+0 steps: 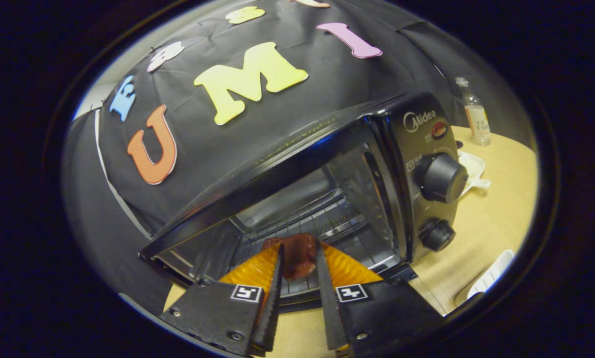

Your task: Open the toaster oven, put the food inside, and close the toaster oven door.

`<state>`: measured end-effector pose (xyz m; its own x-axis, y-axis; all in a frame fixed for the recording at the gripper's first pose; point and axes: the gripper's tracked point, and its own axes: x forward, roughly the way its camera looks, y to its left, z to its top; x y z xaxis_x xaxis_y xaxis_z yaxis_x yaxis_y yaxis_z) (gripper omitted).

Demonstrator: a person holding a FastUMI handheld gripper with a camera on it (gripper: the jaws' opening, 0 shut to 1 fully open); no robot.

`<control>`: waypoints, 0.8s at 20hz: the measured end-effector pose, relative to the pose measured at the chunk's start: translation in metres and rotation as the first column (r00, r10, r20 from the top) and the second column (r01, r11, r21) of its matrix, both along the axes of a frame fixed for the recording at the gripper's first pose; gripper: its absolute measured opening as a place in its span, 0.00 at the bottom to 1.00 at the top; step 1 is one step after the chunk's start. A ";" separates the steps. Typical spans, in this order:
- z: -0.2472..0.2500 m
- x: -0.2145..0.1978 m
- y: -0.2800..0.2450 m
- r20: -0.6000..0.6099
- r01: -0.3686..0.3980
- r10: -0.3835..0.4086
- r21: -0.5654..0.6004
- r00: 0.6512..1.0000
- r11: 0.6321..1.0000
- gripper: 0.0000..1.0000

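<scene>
A black toaster oven (417,149) stands on the wooden table with its door down and its cavity open. A wire rack (317,214) lies inside it. My gripper (300,251) is shut on a reddish-brown piece of food (297,253), which sits between the two fingers at the oven's mouth, just over the front of the rack. Two round knobs (442,177) are on the panel at the oven's right side.
On the light wooden table (496,199), right of the oven, lie a white dish (471,169) and a small clear bottle (476,114) farther back. Another white object (491,276) lies nearer, by the table's edge.
</scene>
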<state>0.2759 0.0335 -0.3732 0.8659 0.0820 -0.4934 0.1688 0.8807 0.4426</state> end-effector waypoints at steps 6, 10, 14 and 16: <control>0.026 -0.059 -0.009 -0.037 -0.035 0.029 -0.176 0.999 0.984 0.77; 0.054 -0.112 0.001 -0.017 -0.111 0.110 -0.276 0.994 0.955 0.88; 0.057 -0.168 0.005 -0.048 -0.149 0.142 -0.397 0.989 0.906 0.98; 0.044 -0.189 0.008 -0.087 -0.161 0.138 -0.406 0.987 0.899 0.98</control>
<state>0.0868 0.0417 -0.3292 0.8304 -0.0117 -0.5571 0.0341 0.9990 0.0299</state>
